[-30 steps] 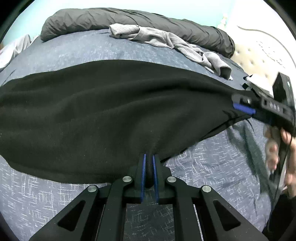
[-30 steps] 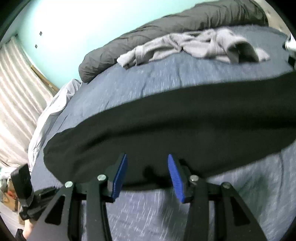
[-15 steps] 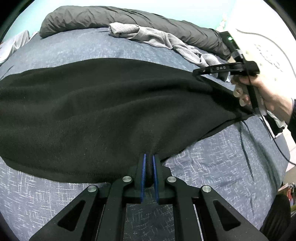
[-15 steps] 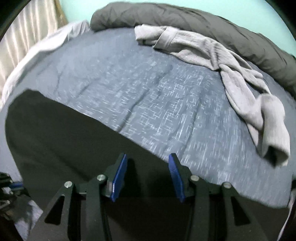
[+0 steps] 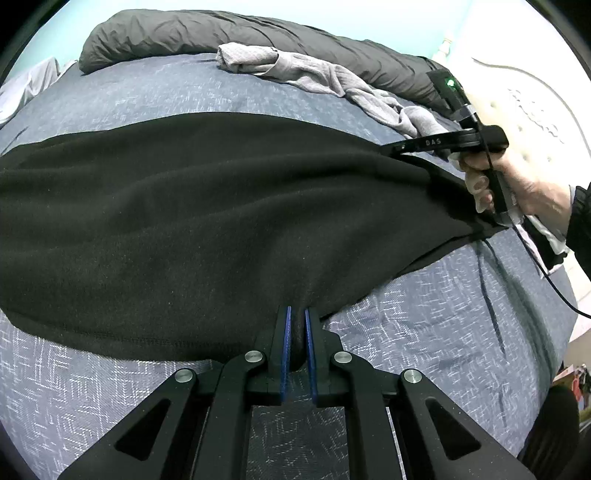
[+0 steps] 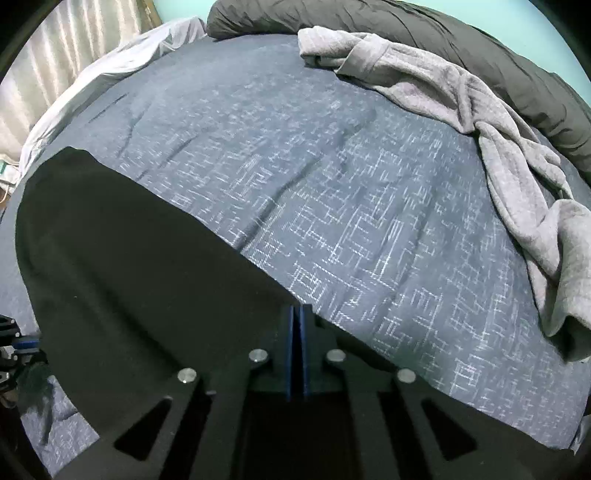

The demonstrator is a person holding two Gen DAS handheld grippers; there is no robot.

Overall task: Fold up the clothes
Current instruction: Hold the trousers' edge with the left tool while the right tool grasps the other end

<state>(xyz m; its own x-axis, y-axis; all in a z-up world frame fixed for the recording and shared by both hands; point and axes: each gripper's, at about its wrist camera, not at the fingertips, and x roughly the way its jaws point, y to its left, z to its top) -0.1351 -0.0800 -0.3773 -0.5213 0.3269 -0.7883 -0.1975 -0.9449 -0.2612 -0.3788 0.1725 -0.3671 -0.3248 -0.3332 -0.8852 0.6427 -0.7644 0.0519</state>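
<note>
the black garment lies spread across the blue patterned bed, and both tools have hold of it at its near edge. the left gripper has its blue fingers drawn close with a bunched fold of the black cloth pinched between them; the hem runs off to the left of the fingers, and the bulk of the cloth spreads ahead of them and to both sides. from that same view the right gripper sits far to the right of those fingers, at the garment's other end, gripped by the person's right hand with a cable trailing down from it.

in the right wrist view the right gripper's fingers have just been closing and now stand pressed together, with the edge of the black garment caught between them. the cloth fills the space to the left of and beneath the fingers; bare bed lies ahead and to the right.

beyond both sets of fingers a crumpled grey garment lies on the bed, well apart from the black one, touching a dark grey duvet roll along the far side. a pale sheet shows at the far left, ahead of the right fingers.
</note>
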